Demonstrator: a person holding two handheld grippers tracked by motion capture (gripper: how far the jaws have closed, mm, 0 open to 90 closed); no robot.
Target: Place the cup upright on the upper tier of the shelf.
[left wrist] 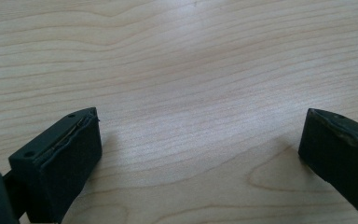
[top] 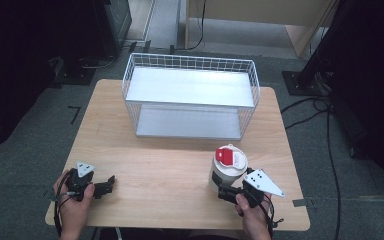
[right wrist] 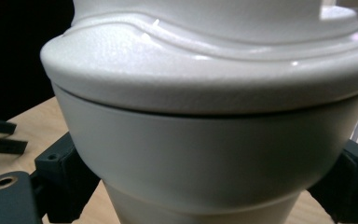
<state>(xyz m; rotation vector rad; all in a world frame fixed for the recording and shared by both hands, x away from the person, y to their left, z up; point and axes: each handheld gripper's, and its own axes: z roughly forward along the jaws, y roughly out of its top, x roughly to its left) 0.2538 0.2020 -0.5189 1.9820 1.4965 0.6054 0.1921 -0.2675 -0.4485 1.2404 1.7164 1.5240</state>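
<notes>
A white insulated bottle [top: 226,167] with a red flip lid stands upright on the wooden table [top: 155,160] at the front right. My right gripper [top: 223,190] reaches it from the near side, low on its body. In the right gripper view the bottle [right wrist: 205,140] sits between the two black jaws, which press against its narrower lower part under the wide cap; the right gripper [right wrist: 205,186] is shut on it. My left gripper [top: 110,183] rests at the front left, held in a hand. That left gripper [left wrist: 200,140] stands open over bare wood.
A white wire rack [top: 190,87] with two shelves stands at the back middle of the table, its open side facing me. Beyond the table are grey floor, black stands and cables [top: 310,107]. The left gripper [right wrist: 0,135] shows far off across the table.
</notes>
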